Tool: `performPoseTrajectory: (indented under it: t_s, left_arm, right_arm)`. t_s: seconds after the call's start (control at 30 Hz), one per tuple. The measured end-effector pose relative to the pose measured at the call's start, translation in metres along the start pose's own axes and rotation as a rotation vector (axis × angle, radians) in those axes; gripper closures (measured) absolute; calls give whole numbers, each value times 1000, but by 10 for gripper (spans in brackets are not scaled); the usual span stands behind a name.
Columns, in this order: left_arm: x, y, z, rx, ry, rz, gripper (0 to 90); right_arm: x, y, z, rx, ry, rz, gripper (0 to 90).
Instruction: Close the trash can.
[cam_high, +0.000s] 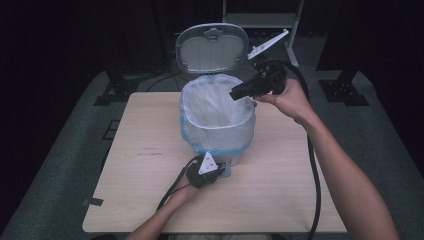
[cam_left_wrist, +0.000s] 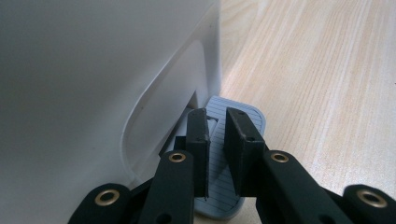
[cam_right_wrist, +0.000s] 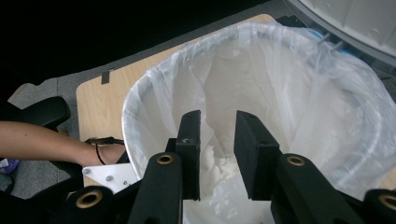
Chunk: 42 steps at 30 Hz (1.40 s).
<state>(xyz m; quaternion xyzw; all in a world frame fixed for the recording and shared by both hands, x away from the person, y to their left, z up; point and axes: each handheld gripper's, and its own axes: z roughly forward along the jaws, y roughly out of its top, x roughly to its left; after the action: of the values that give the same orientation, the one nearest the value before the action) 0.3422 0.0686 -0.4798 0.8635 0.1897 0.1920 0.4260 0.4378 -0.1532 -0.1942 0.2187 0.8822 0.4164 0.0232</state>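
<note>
A white pedal bin (cam_high: 217, 120) stands at the table's middle with its grey lid (cam_high: 212, 47) raised and a clear bag liner (cam_right_wrist: 280, 93) folded over its rim. My left gripper (cam_high: 222, 167) rests at the bin's foot, its jaws a narrow gap apart and lying on the ribbed grey pedal (cam_left_wrist: 233, 103) with nothing between them. Over the bin's right rim hovers my right gripper (cam_high: 234, 93), open and empty and pointing down into the liner. Crumpled white material (cam_right_wrist: 219, 163) lies at the bottom of the bag.
The wooden table (cam_high: 150, 150) has bare surface to the left and front of the bin. A thick black cable (cam_high: 315, 175) trails down the right side. A white stick-like object (cam_high: 267, 45) leans at the back right. Dark floor surrounds the table.
</note>
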Motion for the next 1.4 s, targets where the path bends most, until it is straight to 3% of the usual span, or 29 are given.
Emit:
performPoseTrajectory:
  t_s: [1.4]
  left_arm:
    - [0,0,0,1,2,2,799]
  right_arm:
    - [-15,-50,-36,-41,-54,74,668]
